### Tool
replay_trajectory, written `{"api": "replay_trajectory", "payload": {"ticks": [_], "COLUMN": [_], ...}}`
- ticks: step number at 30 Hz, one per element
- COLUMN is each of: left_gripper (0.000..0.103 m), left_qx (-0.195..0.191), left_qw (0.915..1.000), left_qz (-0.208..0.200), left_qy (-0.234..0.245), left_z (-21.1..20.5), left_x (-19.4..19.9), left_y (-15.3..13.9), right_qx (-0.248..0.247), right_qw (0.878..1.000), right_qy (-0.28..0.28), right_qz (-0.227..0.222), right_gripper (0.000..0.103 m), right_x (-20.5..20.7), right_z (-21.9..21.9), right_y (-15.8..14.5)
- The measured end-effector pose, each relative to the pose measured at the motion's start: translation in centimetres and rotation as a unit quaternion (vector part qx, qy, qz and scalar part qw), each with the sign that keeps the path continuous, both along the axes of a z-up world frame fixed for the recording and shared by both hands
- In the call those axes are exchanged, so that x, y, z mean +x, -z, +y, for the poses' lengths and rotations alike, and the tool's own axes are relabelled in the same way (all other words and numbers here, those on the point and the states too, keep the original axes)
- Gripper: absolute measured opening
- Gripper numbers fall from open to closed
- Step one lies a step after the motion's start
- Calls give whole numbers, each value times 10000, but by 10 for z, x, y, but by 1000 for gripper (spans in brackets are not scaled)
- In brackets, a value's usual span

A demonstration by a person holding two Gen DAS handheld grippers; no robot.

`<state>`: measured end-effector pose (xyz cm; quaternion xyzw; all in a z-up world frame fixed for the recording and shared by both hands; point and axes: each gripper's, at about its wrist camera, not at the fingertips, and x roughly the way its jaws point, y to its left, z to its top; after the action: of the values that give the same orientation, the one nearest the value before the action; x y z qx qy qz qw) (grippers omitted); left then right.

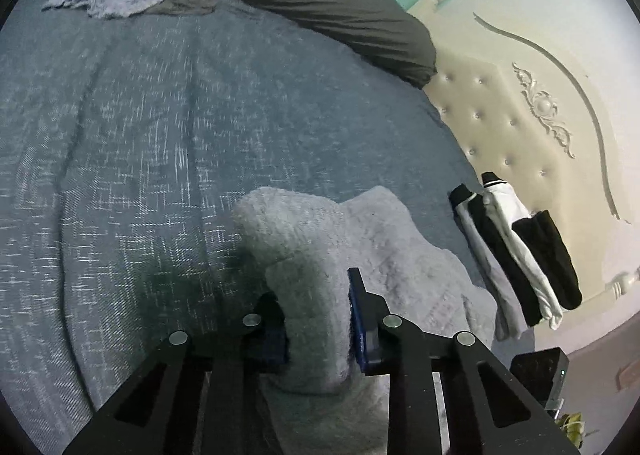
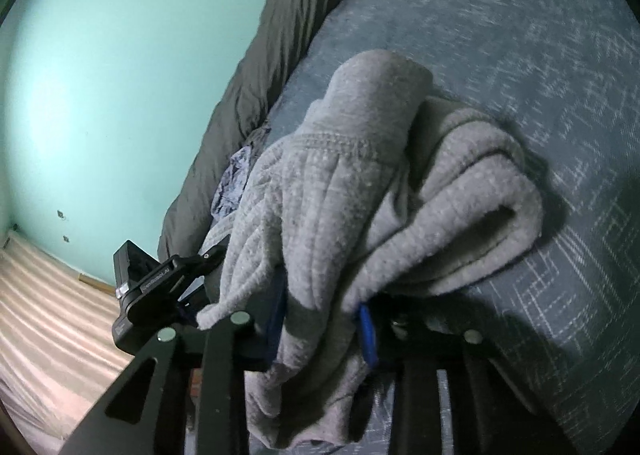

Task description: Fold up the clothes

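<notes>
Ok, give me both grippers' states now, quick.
Left gripper: shut on the grey fleece garment.
Right gripper: shut on the same grey fleece garment.

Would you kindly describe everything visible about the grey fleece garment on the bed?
The grey fleece garment is light grey with a fuzzy, ribbed-looking pile and a stitched seam across it. It lies bunched and partly folded on the blue-grey bedspread, one fold forming a rolled edge. The left gripper and the right gripper each have fabric pinched between blue pads, lifting part of it off the bed. What kind of garment it is cannot be told.
</notes>
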<state>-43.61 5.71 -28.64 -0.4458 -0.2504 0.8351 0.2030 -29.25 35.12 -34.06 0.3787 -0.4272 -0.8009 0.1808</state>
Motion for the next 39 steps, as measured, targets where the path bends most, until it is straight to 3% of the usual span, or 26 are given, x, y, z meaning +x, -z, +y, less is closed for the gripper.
{"api": "replay_trajectory", "payload": {"ticks": [9,22,39], "left_gripper": [24,23,23], "left_qx": [-61,-70,-211], "left_qw": [9992,9959,9876], "left_qz": [266,247,189], "left_qy": [-298,-868,-1544], "left_z": [-37,-101,-152], "left_x": [49,127,204], "left_y": [-37,-46,-58], "right_qx": [-83,151,176], "right_qw": [9968,9894,9734], "right_qy": [-636,-1316,-2187], "right_qz": [474,598,663], "right_gripper": [28,27,27], "right_x": [-10,-6,9], "right_z": [-23,-48,-110], "right_y": [-25,-35,-50]}}
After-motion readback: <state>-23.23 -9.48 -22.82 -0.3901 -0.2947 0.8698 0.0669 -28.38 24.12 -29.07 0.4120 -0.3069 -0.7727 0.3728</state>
